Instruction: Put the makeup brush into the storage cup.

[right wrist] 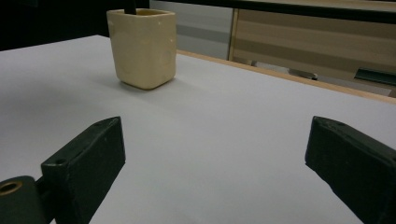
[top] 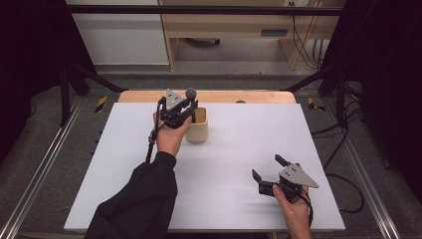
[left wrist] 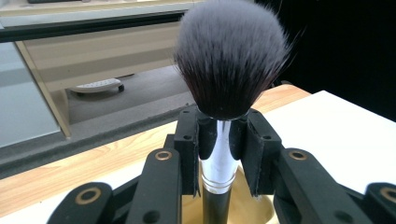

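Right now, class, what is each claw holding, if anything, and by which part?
The left claw grips a makeup brush by its silver ferrule, just below the bristles, above the cream cup. The right claw is open, holding nothing.

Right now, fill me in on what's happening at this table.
A person works with a gripper in each hand. The left gripper has its fingers closed on the silver ferrule of a makeup brush, held upright, bristles up, with its dark handle reaching down into the cream cup. The right gripper sits open near the front of the white table, holding nothing, apart from the cup.
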The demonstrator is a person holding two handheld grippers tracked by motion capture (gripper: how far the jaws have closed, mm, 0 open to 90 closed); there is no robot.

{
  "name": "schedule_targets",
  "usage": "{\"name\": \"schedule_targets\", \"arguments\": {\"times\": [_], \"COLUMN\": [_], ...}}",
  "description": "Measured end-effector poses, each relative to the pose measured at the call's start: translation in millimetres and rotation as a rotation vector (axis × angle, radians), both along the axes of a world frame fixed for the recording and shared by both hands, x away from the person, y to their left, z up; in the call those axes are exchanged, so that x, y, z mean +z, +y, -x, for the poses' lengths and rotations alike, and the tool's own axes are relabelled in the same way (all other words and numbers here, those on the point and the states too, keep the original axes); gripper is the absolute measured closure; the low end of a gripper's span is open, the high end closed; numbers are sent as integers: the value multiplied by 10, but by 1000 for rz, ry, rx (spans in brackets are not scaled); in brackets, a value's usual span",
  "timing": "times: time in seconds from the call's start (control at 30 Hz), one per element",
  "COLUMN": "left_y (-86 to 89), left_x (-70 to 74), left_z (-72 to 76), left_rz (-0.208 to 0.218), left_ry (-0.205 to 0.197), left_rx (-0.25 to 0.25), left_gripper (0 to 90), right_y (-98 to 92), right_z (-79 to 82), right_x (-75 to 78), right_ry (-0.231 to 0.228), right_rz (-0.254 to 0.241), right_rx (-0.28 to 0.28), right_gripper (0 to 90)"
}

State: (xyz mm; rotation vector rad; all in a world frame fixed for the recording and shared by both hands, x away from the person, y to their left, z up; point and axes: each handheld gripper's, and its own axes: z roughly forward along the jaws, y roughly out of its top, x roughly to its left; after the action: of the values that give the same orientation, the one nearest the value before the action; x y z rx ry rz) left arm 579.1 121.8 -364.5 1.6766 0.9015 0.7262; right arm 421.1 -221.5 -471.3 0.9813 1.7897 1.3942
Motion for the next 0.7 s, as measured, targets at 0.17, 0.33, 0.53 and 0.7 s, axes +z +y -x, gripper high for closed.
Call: {"name": "schedule_targets", "arguments": {"times": [0.17, 0.33, 0.53, 0.7], "left_y": [17, 72, 78, 41], "left_x": [59, 196, 302, 297], "left_z": [53, 163, 248, 258], "left_rz": [31, 30, 37, 38], "left_ry": [-41, -107, -128, -117], "left_rx": [15, 24, 13, -13], "left_gripper": [398, 255, 194, 163], "right_y": [-3, -14, -18, -19], "right_z": [-4, 1, 5, 5], "right_x": [-1, 4, 9, 11], "right_ry": [0, -1, -4, -5], "right_rz": [0, -9, -19, -19], "right_rx": [0, -2, -3, -2], "right_gripper": [49, 49, 49, 49]}}
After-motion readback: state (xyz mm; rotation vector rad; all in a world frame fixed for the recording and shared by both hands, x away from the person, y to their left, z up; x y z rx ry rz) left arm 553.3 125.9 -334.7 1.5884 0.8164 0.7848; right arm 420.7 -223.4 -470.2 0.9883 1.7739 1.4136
